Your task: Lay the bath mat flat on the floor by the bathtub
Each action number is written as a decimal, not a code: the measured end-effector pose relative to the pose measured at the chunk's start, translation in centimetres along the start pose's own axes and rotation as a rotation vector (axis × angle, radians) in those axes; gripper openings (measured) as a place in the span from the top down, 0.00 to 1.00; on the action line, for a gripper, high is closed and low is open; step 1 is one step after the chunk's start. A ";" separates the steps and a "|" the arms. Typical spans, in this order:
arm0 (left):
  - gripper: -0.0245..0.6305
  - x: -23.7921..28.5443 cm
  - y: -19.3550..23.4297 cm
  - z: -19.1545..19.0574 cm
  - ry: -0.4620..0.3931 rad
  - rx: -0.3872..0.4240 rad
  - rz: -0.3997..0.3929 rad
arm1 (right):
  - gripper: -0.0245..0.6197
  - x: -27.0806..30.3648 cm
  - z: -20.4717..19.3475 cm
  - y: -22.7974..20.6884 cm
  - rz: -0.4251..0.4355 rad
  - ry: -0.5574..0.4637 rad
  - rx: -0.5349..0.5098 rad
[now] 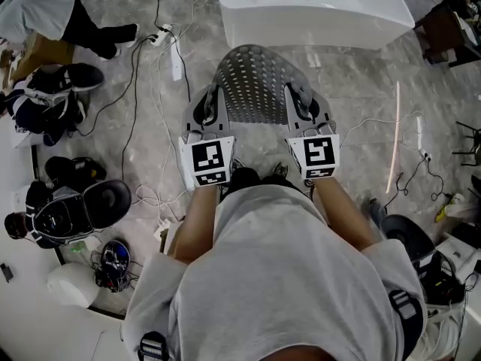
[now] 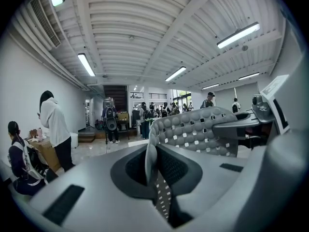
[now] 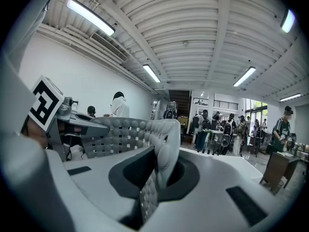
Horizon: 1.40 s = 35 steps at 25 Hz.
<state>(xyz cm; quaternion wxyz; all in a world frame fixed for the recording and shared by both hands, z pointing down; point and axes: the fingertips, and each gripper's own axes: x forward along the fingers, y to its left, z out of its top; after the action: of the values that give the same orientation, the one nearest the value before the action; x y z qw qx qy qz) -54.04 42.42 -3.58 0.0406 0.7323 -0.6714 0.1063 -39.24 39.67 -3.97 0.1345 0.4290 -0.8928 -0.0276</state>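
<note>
Grip comes first: nearest the person, the left hand-held gripper and the right hand-held gripper each have their jaws pressed onto a near edge of the grey perforated bath mat, one side apiece. The mat arches between them, held up off the floor, on the person's side of the white bathtub. Left of the bathtub, a power strip and loose cables run across the floor near the mat's left side. The likely trouble is that the rubbery sheet keeps its hump or folds under unless both sides go down evenly. A thin pinch could also slip, and the left edge could land on a cable and not lie flat.
</note>
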 end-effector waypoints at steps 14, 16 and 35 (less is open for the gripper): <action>0.92 -3.4 5.1 -4.8 0.046 -0.042 -0.037 | 0.93 0.5 -1.7 8.2 0.062 0.086 -0.043; 0.92 -3.6 5.4 -5.3 0.057 -0.048 -0.038 | 0.93 0.2 -2.2 8.8 0.066 0.100 -0.037; 0.92 -0.9 5.5 -6.0 0.093 -0.051 -0.021 | 0.93 2.6 -3.8 7.1 0.098 0.116 -0.002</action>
<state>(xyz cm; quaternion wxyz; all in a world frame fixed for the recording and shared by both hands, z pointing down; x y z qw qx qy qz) -60.19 43.98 1.59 0.0914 0.7324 -0.6634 0.1229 -45.10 42.39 1.43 0.1874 0.3857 -0.9034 0.0030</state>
